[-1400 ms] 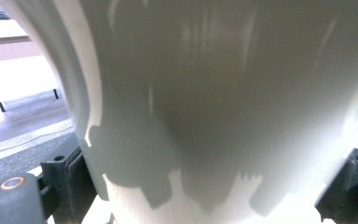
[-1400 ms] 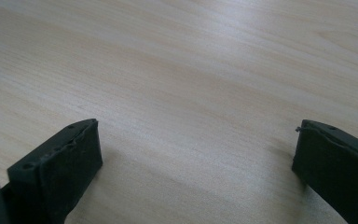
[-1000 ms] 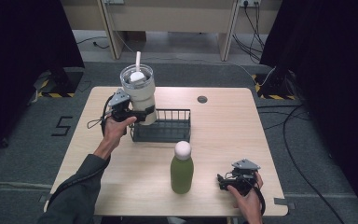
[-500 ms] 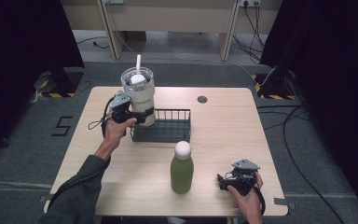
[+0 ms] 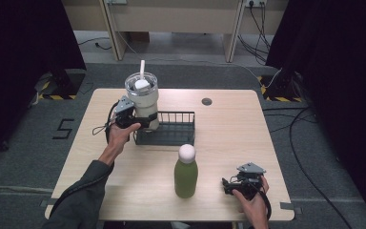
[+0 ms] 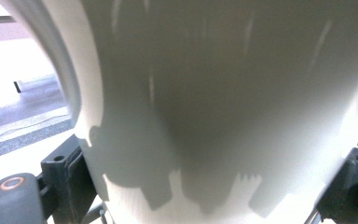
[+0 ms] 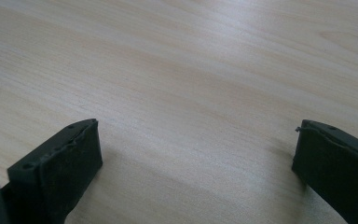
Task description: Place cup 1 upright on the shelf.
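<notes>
One cream tumbler [image 5: 143, 100], white straw and lid, at the left end of the black wire basket [image 5: 169, 130]; base hidden. Left gripper [image 5: 140, 121] clamped on its lower body. One green bottle [image 5: 186, 172], white cap, mid-table. Right gripper [image 5: 228, 183] rests spread wide, holding nothing, on the table [image 5: 228, 129].

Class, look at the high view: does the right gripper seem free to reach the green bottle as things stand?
Probably yes. The right gripper is open, holds nothing, and rests on the table beside the bottle, with bare wood between them. The left gripper is busy on the tumbler.
</notes>
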The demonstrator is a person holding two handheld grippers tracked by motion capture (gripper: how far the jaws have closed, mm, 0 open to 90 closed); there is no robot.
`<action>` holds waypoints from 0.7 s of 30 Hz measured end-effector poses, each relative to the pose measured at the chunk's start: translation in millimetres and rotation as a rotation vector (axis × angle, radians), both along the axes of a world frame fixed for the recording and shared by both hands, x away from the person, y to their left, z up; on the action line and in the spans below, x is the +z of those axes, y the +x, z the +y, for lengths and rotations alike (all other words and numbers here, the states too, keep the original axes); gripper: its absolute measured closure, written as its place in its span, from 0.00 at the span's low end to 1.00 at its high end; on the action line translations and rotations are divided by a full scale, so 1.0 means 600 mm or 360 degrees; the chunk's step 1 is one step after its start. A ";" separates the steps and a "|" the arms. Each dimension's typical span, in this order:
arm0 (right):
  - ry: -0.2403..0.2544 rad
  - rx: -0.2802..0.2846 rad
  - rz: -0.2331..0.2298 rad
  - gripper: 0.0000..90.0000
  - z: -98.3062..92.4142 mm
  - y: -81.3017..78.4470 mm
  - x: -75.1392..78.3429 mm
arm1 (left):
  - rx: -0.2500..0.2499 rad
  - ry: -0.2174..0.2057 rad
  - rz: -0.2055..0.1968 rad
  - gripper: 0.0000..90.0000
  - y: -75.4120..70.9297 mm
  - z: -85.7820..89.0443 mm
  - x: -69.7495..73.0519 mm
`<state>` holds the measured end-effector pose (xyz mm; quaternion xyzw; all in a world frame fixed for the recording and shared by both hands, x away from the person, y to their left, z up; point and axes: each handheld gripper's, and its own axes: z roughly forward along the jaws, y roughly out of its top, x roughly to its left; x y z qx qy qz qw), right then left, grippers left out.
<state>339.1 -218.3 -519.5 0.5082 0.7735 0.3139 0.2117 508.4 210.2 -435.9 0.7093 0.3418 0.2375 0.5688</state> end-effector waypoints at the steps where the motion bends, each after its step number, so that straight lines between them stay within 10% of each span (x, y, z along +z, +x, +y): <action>1: -0.0002 0.0004 -0.0002 0.01 0.000 0.000 0.000 | -0.0001 0.0000 0.0004 0.12 0.000 0.000 -0.002; 21: 0.0000 0.0007 -0.0007 0.01 0.000 0.000 0.000 | 0.0006 0.0015 0.0009 0.12 -0.001 -0.007 -0.037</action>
